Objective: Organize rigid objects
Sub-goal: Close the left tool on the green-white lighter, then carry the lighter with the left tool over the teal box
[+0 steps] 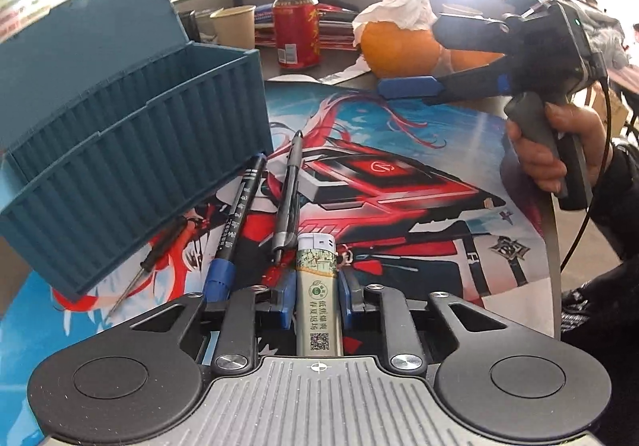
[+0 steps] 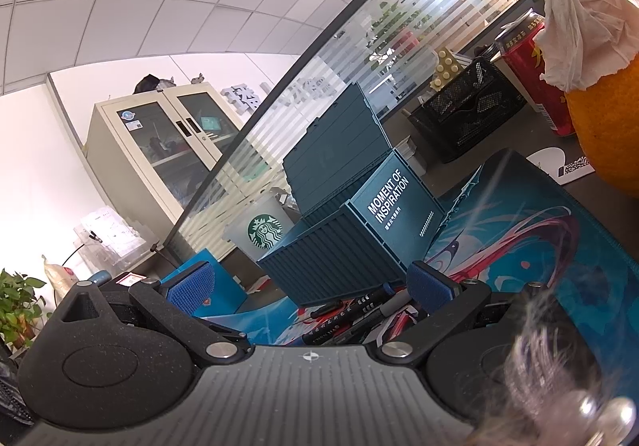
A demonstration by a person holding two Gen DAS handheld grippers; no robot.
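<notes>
My left gripper is shut on a pale green lighter with a white cap, which lies lengthwise between the blue pads. Just beyond it on the printed mat lie a black pen with a blue cap, a grey pen and a thin small screwdriver. An open teal container-shaped box stands at the left, its lid raised. A hand holds my right gripper level above the mat's far right, jaws wide apart. In the right wrist view the right gripper stands open, holding nothing, facing the teal box and the pens.
Behind the mat stand a red drink can, a paper cup and an orange fruit with crumpled tissue on it. A black mesh basket and a Starbucks cup sit beyond the box. Glass partition at the back.
</notes>
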